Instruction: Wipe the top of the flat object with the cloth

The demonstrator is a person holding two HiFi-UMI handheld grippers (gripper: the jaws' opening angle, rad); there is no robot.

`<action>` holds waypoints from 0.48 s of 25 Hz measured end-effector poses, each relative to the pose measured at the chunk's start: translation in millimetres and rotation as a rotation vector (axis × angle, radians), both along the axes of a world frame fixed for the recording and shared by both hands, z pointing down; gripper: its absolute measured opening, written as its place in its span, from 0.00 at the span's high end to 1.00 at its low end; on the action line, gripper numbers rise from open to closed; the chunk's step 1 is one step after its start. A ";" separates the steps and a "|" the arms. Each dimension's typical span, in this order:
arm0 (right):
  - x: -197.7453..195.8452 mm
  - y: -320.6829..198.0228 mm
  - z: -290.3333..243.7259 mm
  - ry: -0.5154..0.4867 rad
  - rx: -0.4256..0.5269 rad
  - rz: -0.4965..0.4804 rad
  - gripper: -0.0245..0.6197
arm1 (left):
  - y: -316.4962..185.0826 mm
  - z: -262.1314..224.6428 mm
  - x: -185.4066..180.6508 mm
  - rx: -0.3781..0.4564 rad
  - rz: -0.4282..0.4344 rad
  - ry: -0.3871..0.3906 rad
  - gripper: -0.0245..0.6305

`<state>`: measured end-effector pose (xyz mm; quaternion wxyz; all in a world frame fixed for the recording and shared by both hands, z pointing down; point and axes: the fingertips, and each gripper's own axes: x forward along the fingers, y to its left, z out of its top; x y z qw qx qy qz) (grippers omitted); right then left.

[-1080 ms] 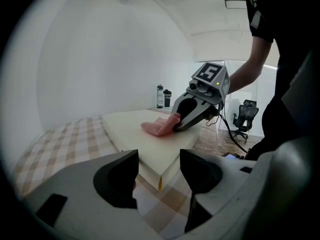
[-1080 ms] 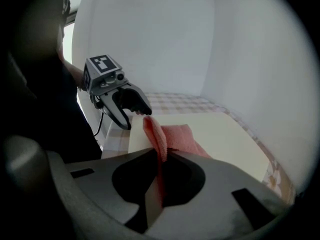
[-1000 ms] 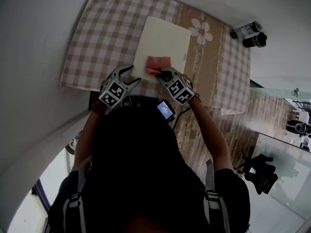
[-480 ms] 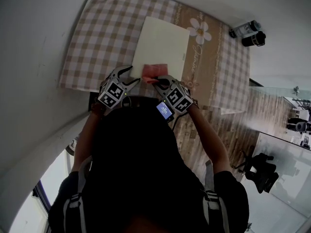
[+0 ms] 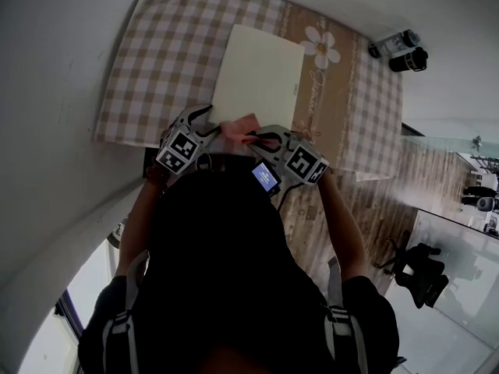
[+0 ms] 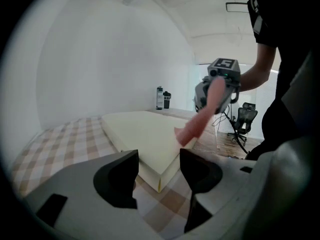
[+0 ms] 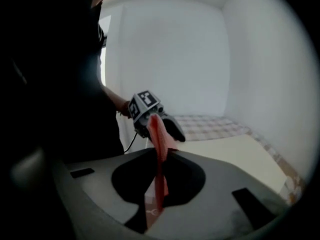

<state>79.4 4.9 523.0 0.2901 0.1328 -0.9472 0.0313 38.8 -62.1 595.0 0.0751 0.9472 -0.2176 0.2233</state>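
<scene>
Pink cloth (image 7: 160,154) hangs pinched in the right gripper (image 7: 159,184), whose jaws are clamped tight on its upper part. Its loose lower end trails down to the near edge of the cream slab (image 5: 261,72). That slab lies flat on a checked tablecloth (image 5: 164,61). The left gripper (image 6: 158,156) hovers just short of the slab's near left corner, its jaws spread wide with nothing between them. Two dark bottles (image 5: 398,51) stand well beyond the slab's far right corner.

The wipe looks to be at the end of a stroke or between strokes, as only the cloth's tip meets the slab. To do the next pass well, the right gripper probably needs to drop lower and tilt, so a broad fold of cloth lies on the top face, not a dangling tip. It could then travel from the near edge towards the far edge in straight, overlapping lanes. The slab looks light and may slide on the tablecloth. Resting the left gripper on the near corner would likely steady it. Pressure should stay gentle, or the cloth may bunch up under the jaws.
</scene>
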 end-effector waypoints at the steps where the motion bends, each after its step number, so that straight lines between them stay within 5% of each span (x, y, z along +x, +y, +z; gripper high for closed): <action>1: 8.2 -11.4 -11.4 -0.021 0.015 0.020 0.93 | 0.4 -1.1 -0.3 0.001 0.000 -0.002 0.54; 6: 69.8 -102.6 -46.1 -0.030 0.149 0.208 0.93 | 2.5 -5.2 1.2 0.010 0.016 -0.020 0.55; 12: 141.5 -211.2 -45.6 0.150 0.345 0.388 0.93 | 7.1 -30.6 1.6 0.034 0.059 0.045 0.55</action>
